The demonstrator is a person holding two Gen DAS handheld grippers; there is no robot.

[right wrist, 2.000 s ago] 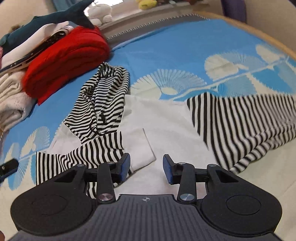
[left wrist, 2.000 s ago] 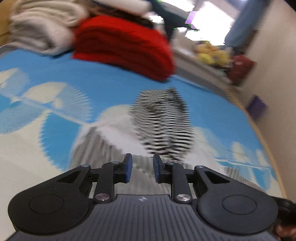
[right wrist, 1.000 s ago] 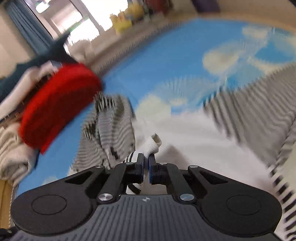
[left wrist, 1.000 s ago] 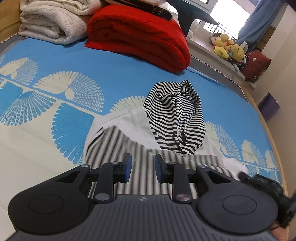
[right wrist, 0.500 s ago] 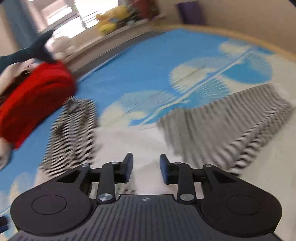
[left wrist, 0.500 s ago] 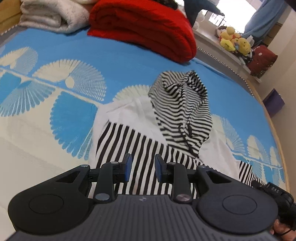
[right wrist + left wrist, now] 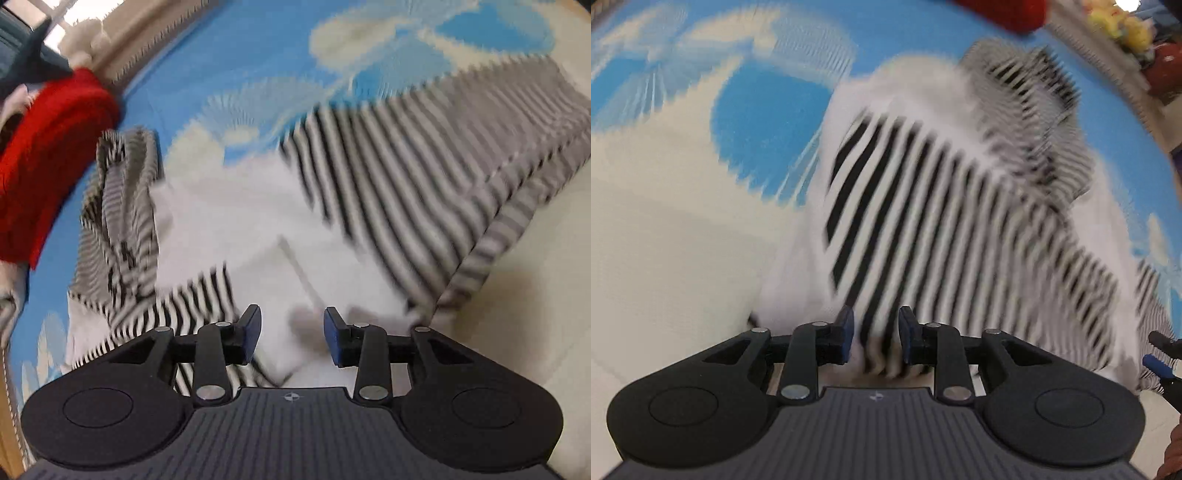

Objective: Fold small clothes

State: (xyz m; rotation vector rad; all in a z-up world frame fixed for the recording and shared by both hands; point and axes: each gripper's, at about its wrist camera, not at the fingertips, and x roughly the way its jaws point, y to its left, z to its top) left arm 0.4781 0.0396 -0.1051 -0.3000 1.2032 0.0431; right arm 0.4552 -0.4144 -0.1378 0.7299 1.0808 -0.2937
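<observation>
A small white hoodie with black-striped sleeves and hood lies flat on the blue and cream bed cover. In the left wrist view my left gripper is open and low over the striped sleeve, with striped cloth lying between its jaws. In the right wrist view my right gripper is open over the white body of the hoodie, with the white sleeve cuff below its jaws. The striped hood lies to the left and the other striped sleeve to the right. Both views are motion-blurred.
A folded red blanket sits at the head of the bed, also at the top of the left wrist view. Plush toys line the window ledge. The other gripper's tip shows at the right edge.
My left gripper has dropped down and forward onto the striped sleeve. My right gripper, shut on the cuff a second ago, has opened, let it go, and now hovers lower over the white body.
</observation>
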